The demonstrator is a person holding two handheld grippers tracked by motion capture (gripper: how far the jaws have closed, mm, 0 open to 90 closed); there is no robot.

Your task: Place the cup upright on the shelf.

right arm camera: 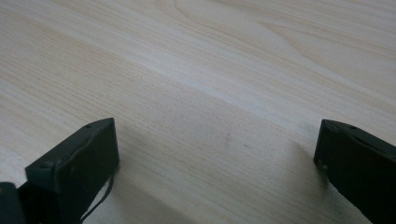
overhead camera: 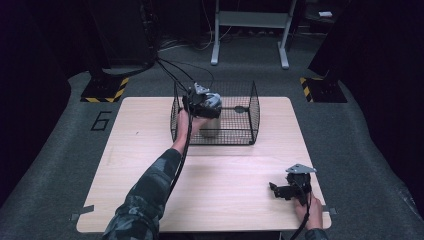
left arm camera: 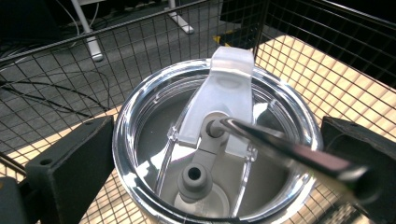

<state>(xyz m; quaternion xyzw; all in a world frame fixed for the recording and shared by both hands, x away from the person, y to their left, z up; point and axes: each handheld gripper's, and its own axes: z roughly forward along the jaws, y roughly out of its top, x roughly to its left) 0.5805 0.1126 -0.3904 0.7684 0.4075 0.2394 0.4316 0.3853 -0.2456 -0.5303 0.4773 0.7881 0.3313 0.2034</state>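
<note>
The left tool point(left arm camera: 210, 154) stands open around the lidded cup point(left arm camera: 217, 144) inside the wire basket point(overhead camera: 252, 107), perhaps touching it. The right tool point(right arm camera: 215, 163) rests open on the surface point(right arm camera: 210, 70).

Wooden table point(overhead camera: 240, 170) on grey carpet point(overhead camera: 60, 150), dark surroundings.

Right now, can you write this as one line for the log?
left gripper: jaws open around tumbler | tumbler: inside wire basket | right gripper: open, low over table
</note>
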